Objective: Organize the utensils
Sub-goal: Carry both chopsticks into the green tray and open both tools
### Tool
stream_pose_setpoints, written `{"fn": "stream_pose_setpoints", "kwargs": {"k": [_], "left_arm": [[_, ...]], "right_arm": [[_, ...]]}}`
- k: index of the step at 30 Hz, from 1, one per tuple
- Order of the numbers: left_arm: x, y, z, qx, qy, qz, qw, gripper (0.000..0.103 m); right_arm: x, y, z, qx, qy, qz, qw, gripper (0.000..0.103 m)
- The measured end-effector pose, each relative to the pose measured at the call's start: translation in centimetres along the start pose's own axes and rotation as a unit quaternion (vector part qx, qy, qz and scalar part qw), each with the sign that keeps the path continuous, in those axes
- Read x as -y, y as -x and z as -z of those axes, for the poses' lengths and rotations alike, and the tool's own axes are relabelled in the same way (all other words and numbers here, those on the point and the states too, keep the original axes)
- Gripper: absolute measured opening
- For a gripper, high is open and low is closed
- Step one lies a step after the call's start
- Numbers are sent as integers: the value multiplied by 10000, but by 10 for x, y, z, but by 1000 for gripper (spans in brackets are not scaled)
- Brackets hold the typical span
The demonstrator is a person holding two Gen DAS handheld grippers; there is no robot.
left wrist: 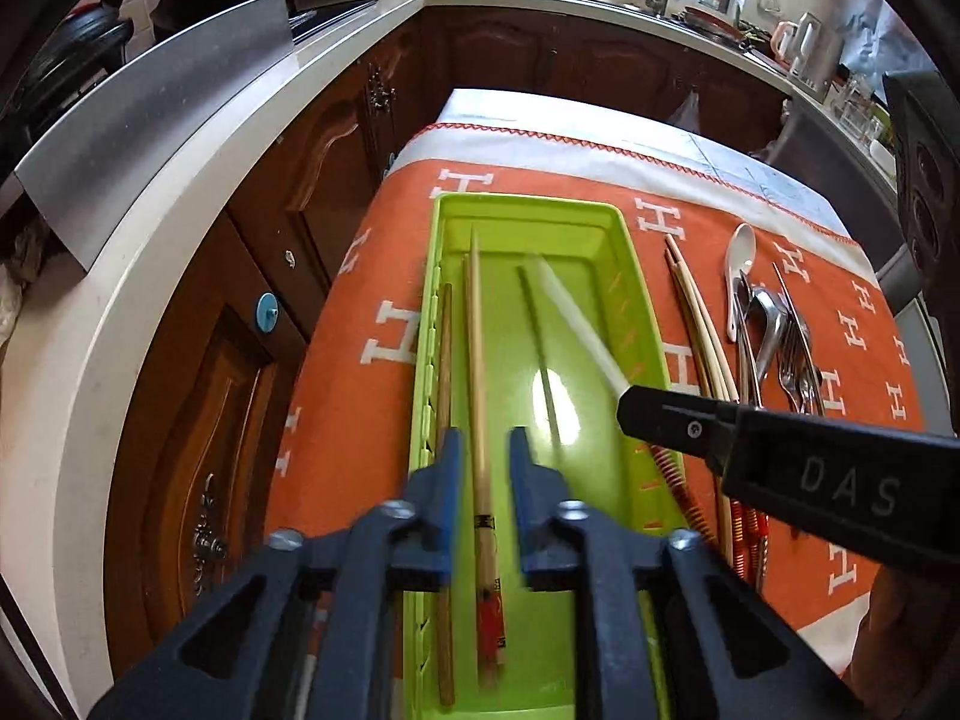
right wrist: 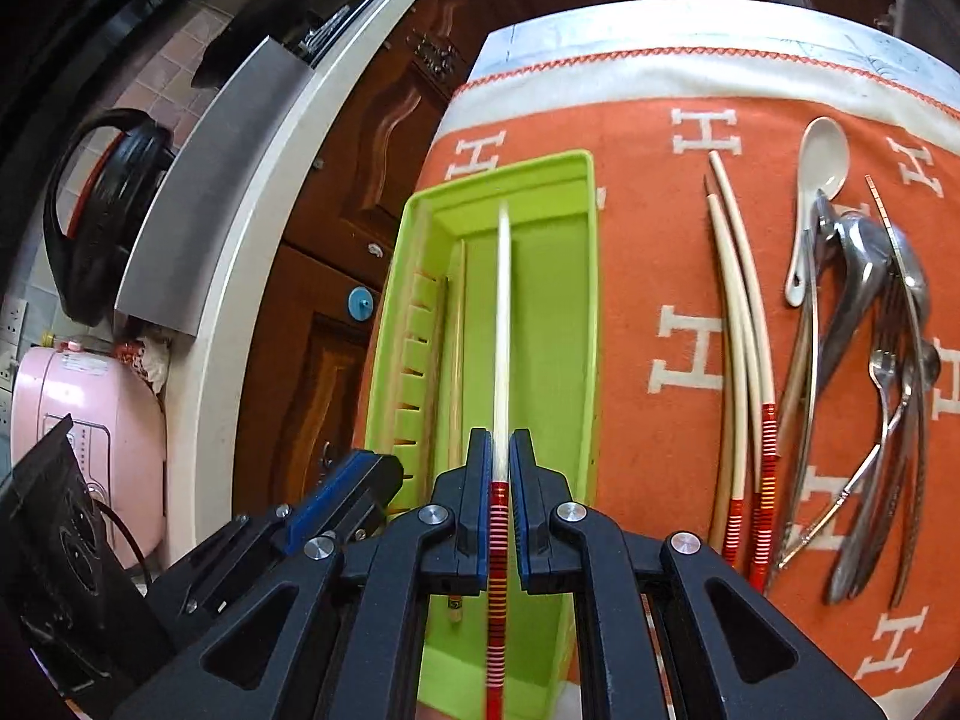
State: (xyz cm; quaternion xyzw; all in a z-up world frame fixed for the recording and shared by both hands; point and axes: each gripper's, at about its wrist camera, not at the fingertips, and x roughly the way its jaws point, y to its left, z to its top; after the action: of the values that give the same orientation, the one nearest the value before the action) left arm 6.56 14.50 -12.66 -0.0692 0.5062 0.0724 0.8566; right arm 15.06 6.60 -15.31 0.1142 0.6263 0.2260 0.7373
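Orange "H" cloth (right wrist: 660, 276); right claw (left wrist: 627, 408) marked "DAS" grips chopstick (right wrist: 501, 324).

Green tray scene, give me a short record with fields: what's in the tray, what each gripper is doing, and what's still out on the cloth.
tray: green tray on the orange cloth
in tray: two wooden chopsticks along its left side
right gripper: shut on a white chopstick with a red-striped end, held over the tray
left gripper: open, above the wooden chopsticks
left on cloth: white chopsticks, white ceramic spoon, pile of metal cutlery
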Motion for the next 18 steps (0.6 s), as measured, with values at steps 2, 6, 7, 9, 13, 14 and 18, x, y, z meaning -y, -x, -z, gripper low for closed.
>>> {"fn": "stream_pose_setpoints", "kwargs": {"k": [2, 6, 7, 9, 13, 14, 18], "left_arm": [[-2, 3, 1, 62, 68, -38, 10000, 42], [-2, 12, 3, 194, 129, -187, 9996, 63], [-1, 15, 5, 228, 139, -236, 9994, 67], [-1, 20, 6, 281, 173, -249, 9991, 70], [4, 30, 10, 300, 276, -186, 9990, 79], [6, 33, 12, 324, 274, -162, 9990, 79], [15, 47, 17, 474, 248, -122, 9985, 86]], "right_arm": [[-2, -1, 0, 19, 37, 5, 10000, 8], [0, 7, 1, 139, 96, -13, 9999, 13], [4, 7, 2, 174, 113, -2, 9998, 15], [13, 19, 4, 252, 119, 4, 9996, 17], [23, 42, 18, 479, 145, 78, 9987, 22], [25, 48, 22, 539, 169, 103, 9983, 22], [39, 76, 40, 899, 172, 192, 9956, 34]]}}
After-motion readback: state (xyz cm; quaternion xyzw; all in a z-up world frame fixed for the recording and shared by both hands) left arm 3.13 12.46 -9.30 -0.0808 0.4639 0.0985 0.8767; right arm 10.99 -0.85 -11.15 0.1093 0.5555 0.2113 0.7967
